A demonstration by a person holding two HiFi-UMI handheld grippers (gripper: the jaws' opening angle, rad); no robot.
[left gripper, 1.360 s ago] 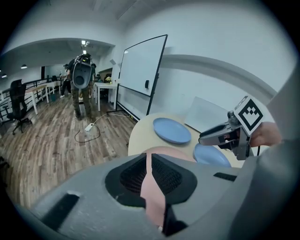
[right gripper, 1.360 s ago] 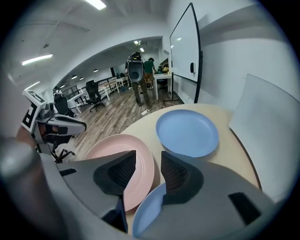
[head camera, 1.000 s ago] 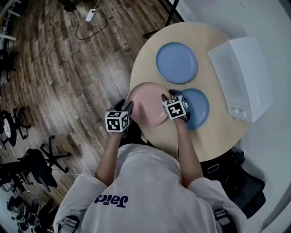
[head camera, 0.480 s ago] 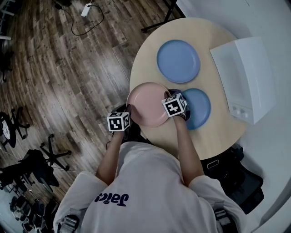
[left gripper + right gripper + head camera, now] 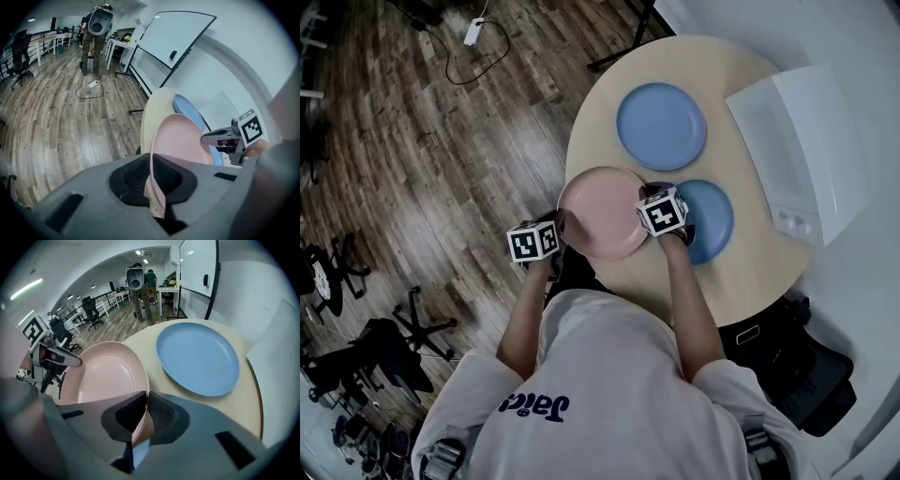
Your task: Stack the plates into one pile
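The left hand-held gripper (image 5: 151,180) and right hand-held gripper (image 5: 143,418) have just closed on opposite rims of the pink plate (image 5: 602,211); raise both evenly, level.

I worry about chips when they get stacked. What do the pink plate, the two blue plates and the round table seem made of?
Pink plate: probably plastic or melamine, matte with faint sheen; thin rim, even pastel colour. Far blue plate and near blue plate: likely the same; flat uniform colour, no glaze glare. Table: pale smooth laminate or painted board, no grain showing.
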